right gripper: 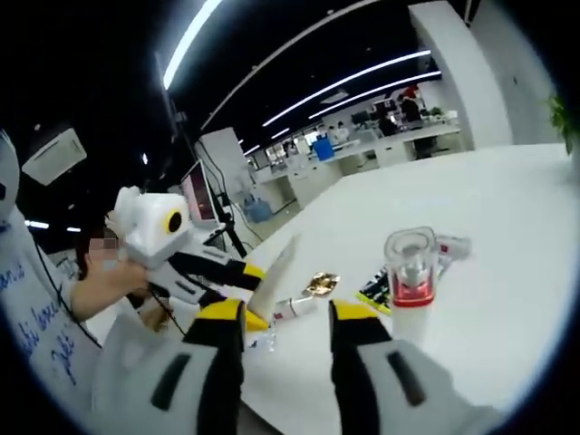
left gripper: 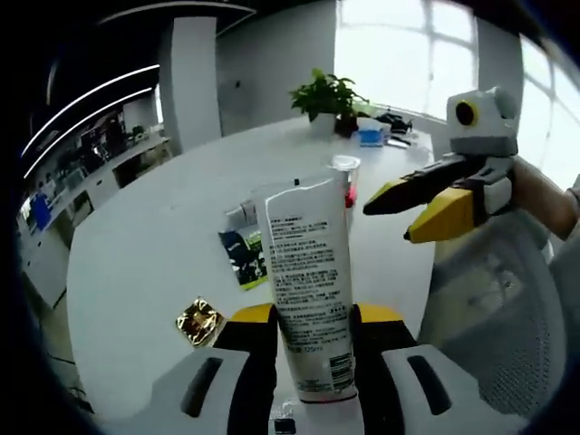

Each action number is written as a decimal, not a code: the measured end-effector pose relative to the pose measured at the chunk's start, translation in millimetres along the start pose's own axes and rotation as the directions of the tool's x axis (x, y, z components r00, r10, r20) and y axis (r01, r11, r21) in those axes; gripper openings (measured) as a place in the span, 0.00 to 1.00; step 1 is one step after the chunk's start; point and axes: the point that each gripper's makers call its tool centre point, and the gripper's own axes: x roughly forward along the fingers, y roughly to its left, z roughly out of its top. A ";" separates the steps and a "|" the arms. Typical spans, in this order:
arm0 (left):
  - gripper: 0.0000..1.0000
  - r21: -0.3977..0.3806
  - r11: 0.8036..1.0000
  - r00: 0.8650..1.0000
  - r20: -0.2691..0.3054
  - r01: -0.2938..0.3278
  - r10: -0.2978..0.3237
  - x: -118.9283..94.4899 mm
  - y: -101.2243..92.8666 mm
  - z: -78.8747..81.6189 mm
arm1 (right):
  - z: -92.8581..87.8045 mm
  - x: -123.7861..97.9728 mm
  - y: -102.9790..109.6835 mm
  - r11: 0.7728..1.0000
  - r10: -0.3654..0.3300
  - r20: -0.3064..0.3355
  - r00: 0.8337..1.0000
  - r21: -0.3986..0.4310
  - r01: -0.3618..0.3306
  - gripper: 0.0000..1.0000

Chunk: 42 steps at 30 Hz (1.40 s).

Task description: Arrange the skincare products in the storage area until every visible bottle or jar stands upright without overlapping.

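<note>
Presently, the left gripper (left gripper: 313, 331) has its jaws pinched on a white tube (left gripper: 308, 281), held near the crimped end so that the cap end points away toward the white table (left gripper: 136, 263). The tube looks soft-walled and light; in my judgement a squeeze at mid-body would deform it, so the stiffer crimp or the shoulder beside the cap is the safer hold, and it would stand only on its cap. Beyond it on the table lie a small gold foil item (left gripper: 199, 321), a dark printed sachet (left gripper: 242, 256) and a small white tube (left gripper: 243, 214) on its side. A clear-capped bottle (left gripper: 345, 178) with red contents stands upright just behind the held tube; rigid plastic, likely top-heavy and smooth, best taken low on the body. The right gripper (left gripper: 412, 214) hovers over the table's far side with jaws slightly parted and nothing between them; in the right gripper view its jaws (right gripper: 285, 331) stand apart and empty, the bottle (right gripper: 412, 272) just beyond. A potted plant (left gripper: 326, 98) sits at the far table edge.
</note>
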 end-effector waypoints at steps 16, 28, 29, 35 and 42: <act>0.28 0.045 0.999 1.000 -0.002 0.010 -0.010 10.0 -24.7 -1.6 | -0.3 12.1 -8.2 0.998 -0.003 0.011 1.000 0.063 0.003 0.27; 0.28 0.061 0.998 1.000 0.005 -0.008 0.007 14.1 -27.8 0.8 | 1.6 15.3 -8.4 0.994 -0.005 0.027 1.000 0.105 0.002 0.14; 0.28 0.061 0.998 1.000 0.006 -0.008 0.008 14.6 -27.8 0.9 | 1.7 15.5 -8.8 0.994 -0.007 0.027 1.000 0.107 0.004 0.14; 0.28 0.045 0.999 1.000 0.009 -0.008 0.007 19.3 -28.9 2.1 | 3.5 15.1 -9.7 0.995 -0.016 0.033 0.999 0.100 0.012 0.11; 0.29 0.031 0.999 1.000 0.022 -0.011 0.010 25.4 -28.7 5.4 | 9.0 14.5 -6.2 1.000 -0.015 0.075 0.997 0.021 0.013 0.10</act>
